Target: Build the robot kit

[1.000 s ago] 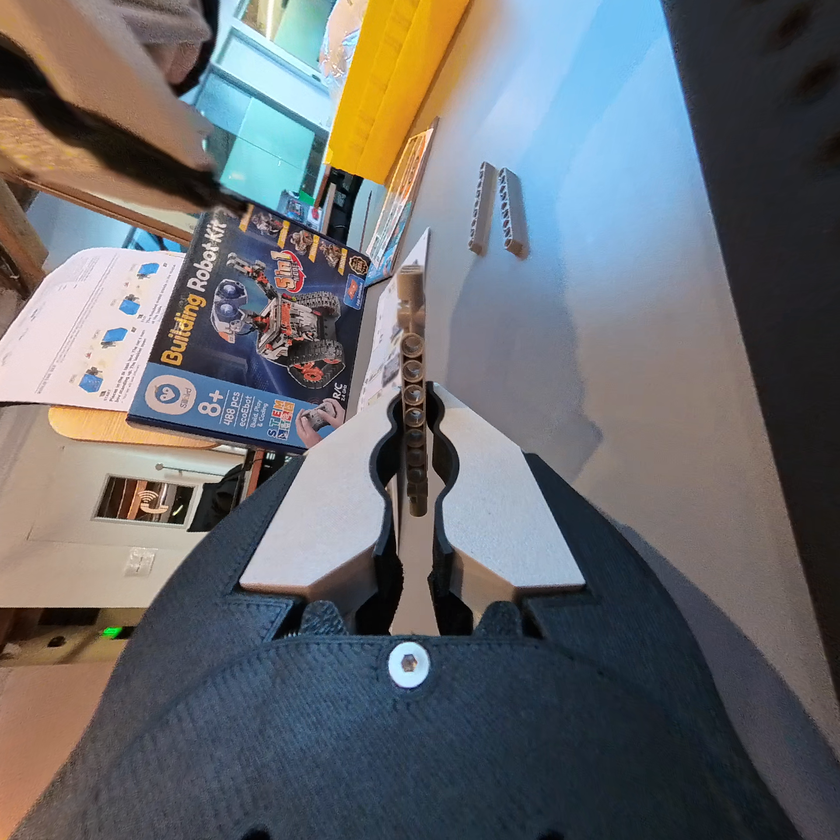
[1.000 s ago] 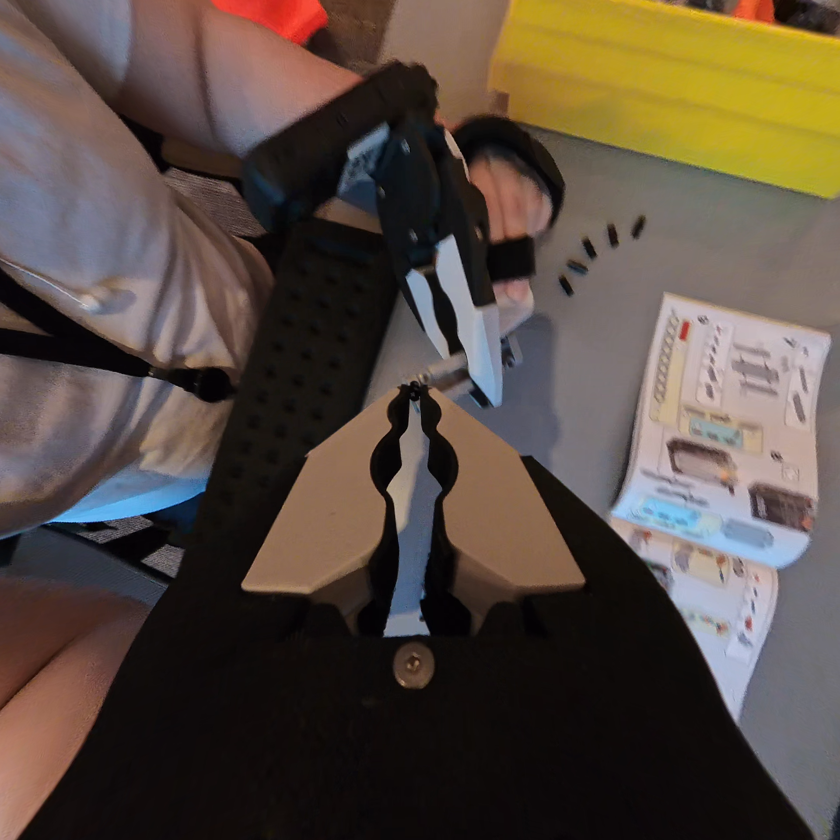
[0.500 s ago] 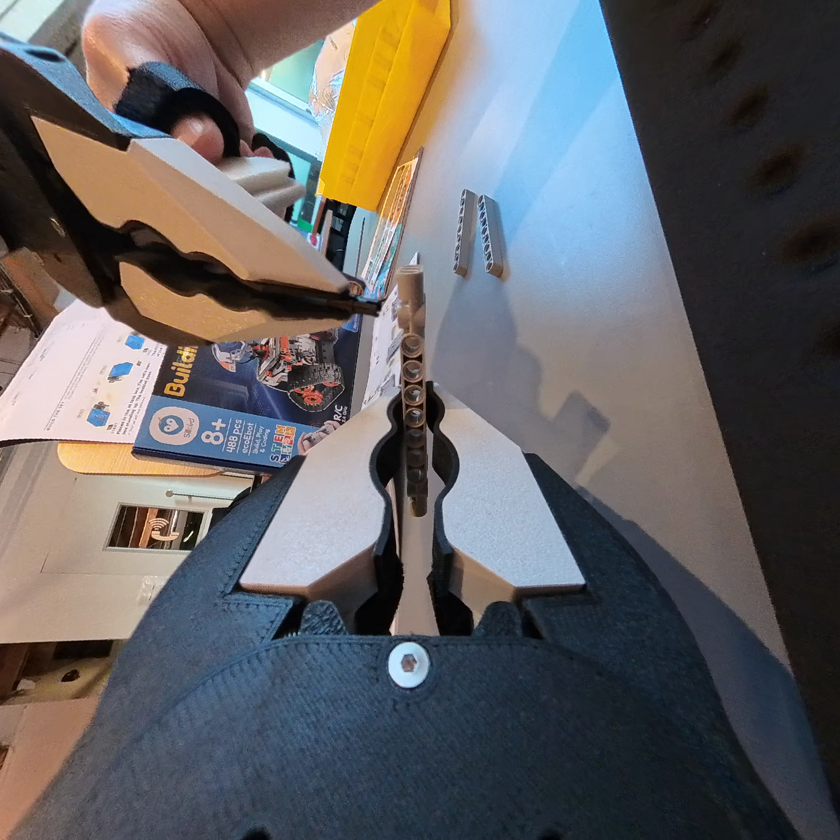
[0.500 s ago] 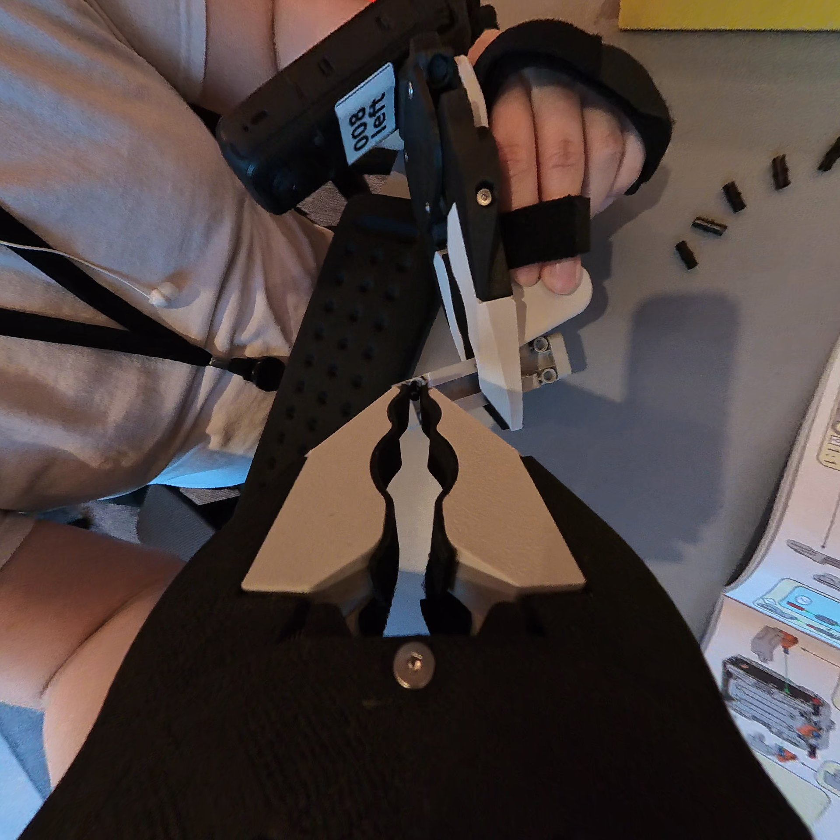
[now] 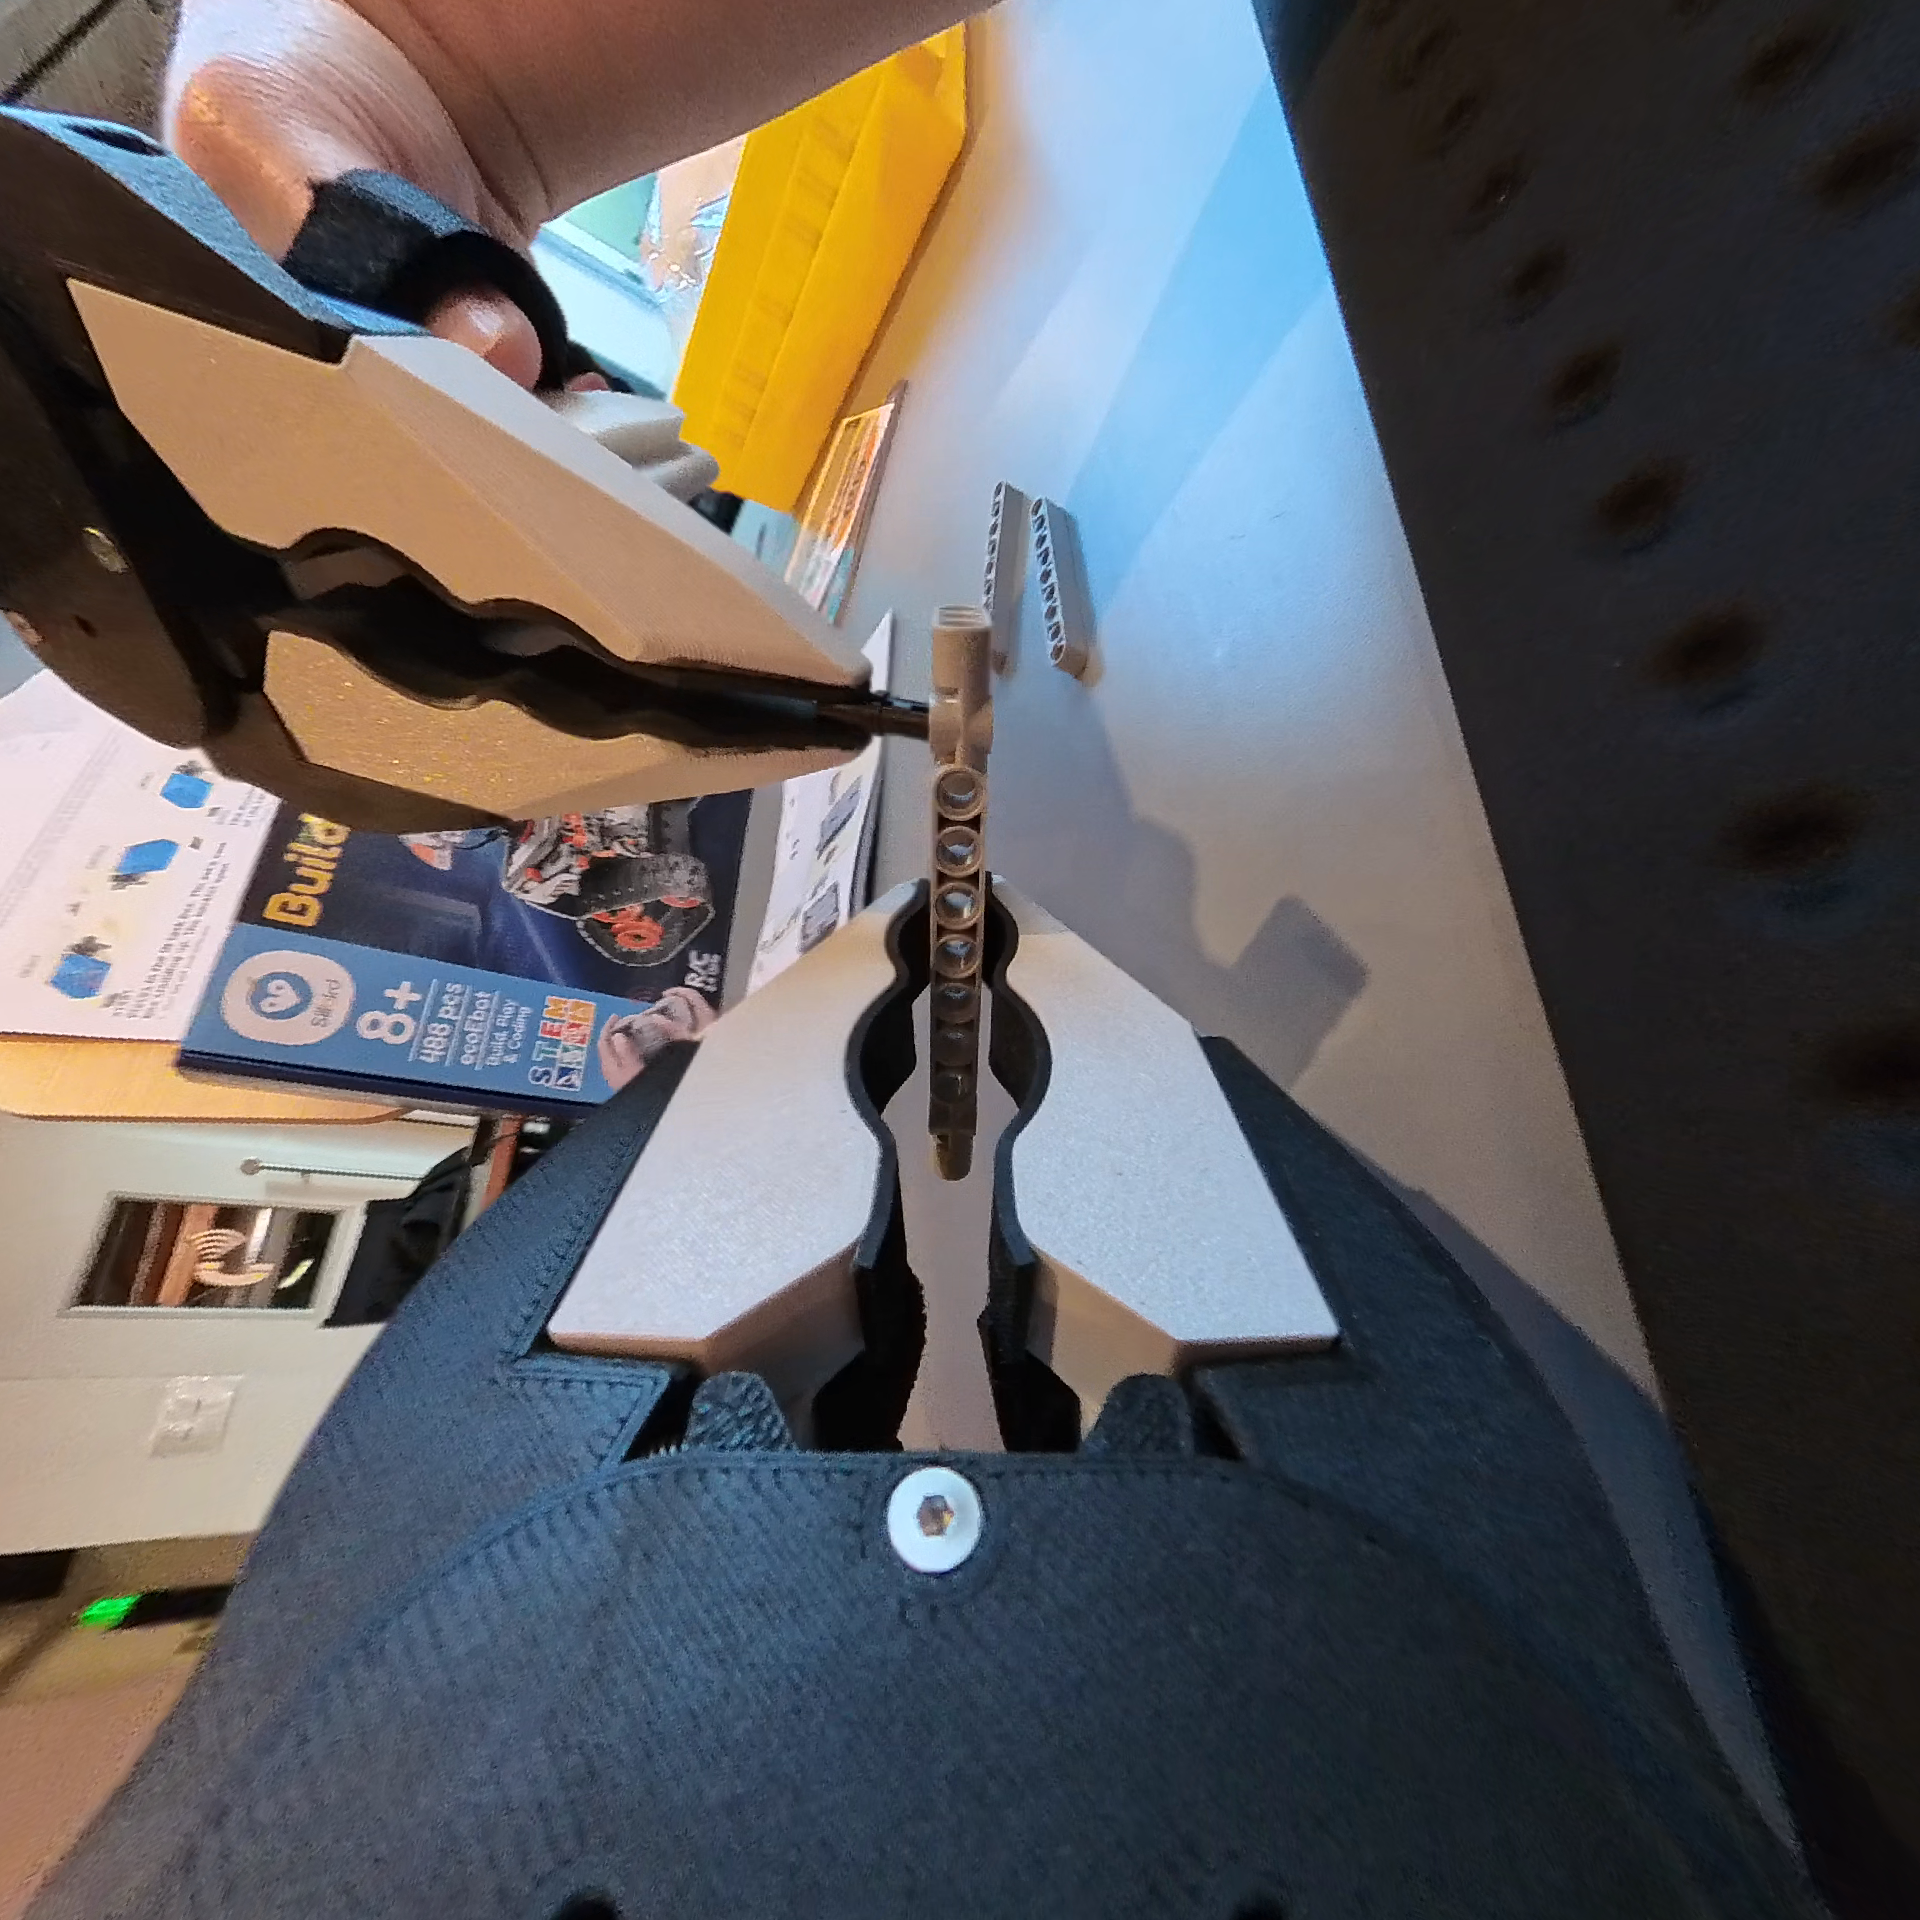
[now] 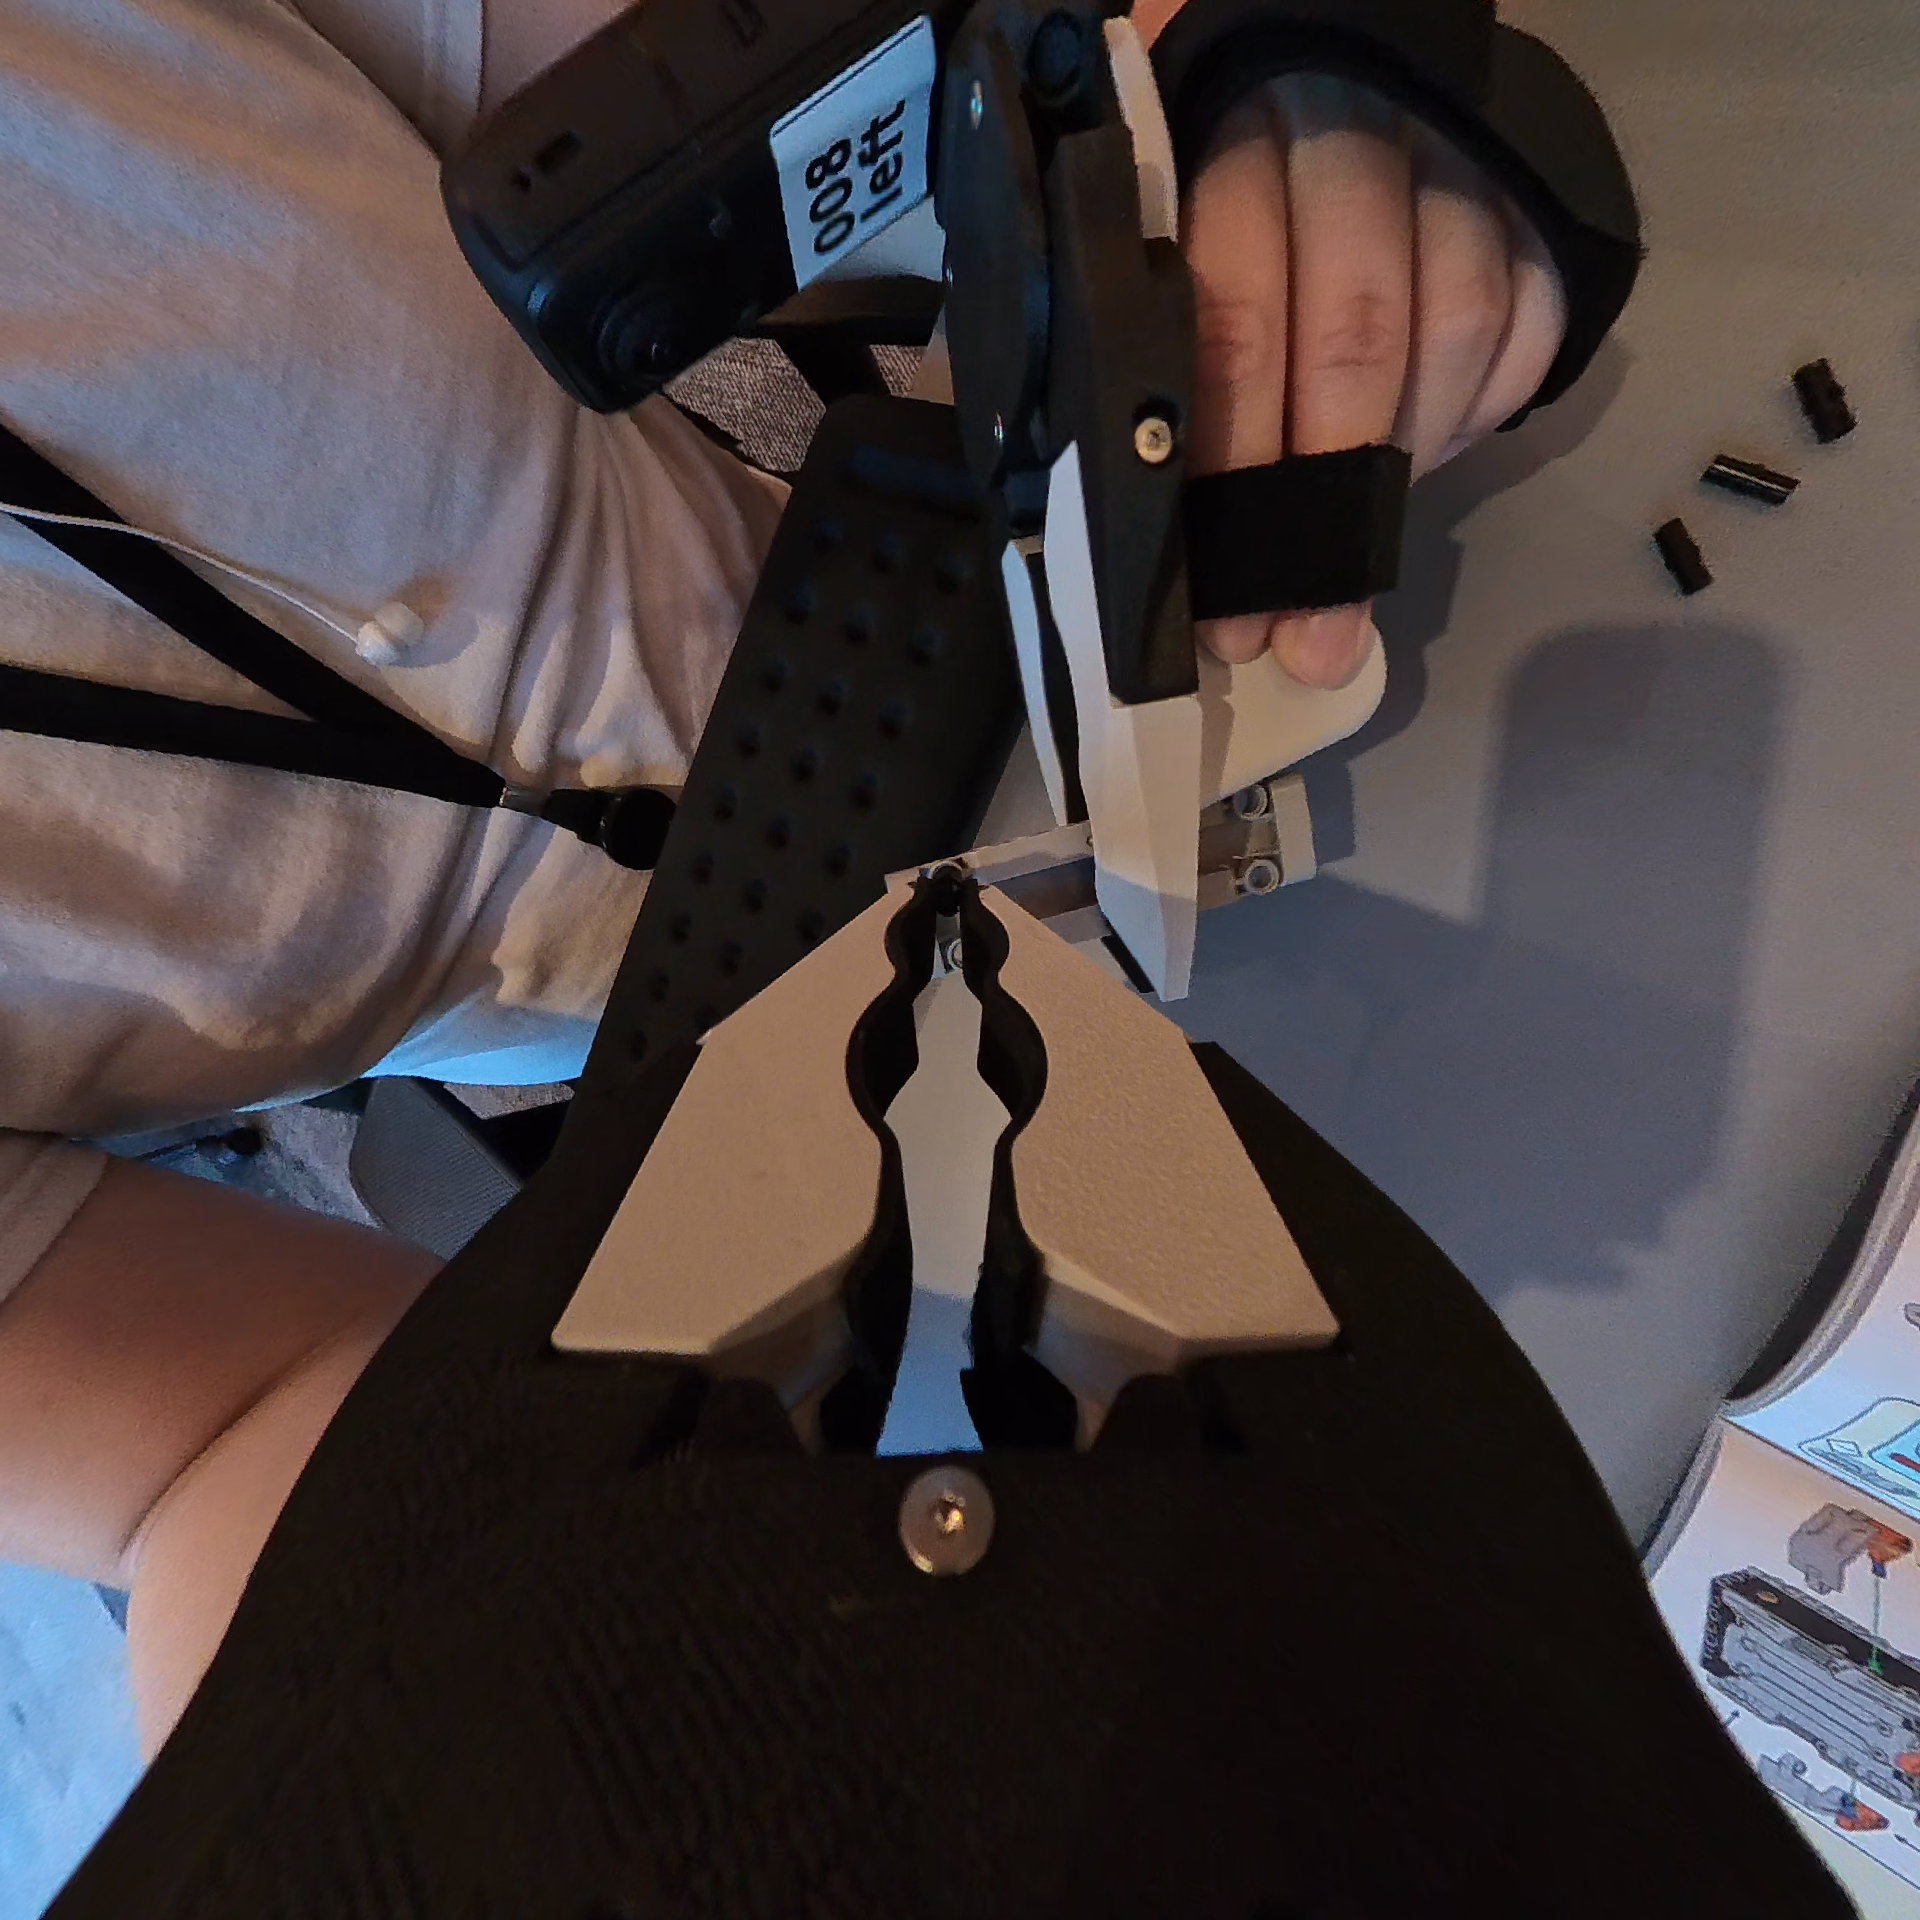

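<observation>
In the left wrist view, my left gripper (image 5: 958, 896) is shut on a grey beam with a row of holes (image 5: 958, 852) that sticks out forward, held in the air. A grey connector (image 5: 961, 675) sits on the beam's far end. My right gripper (image 5: 862, 717) comes in from the left, shut on a small black pin (image 5: 902, 712) whose tip meets the side of the connector. In the right wrist view, my right gripper (image 6: 943, 902) pinches the pin (image 6: 948, 891) at its tips, against the beam assembly (image 6: 1262, 836) held by the left gripper (image 6: 1143, 935).
Two loose grey beams (image 5: 1039, 582) lie on the grey table (image 5: 1195, 520). A blue kit box (image 5: 468, 935) and a yellow bin (image 5: 831, 260) stand farther off. Loose black pins (image 6: 1745, 483) and an open instruction booklet (image 6: 1818, 1621) lie at the right. A black perforated panel (image 6: 831, 727) lies beside a person's torso. My right fingertips sit around 5 centimeters from my left ones.
My right gripper has moved in from the left with the pin, and the pin's tip now meets the connector on the beam. The left gripper has kept its hold on the beam.
</observation>
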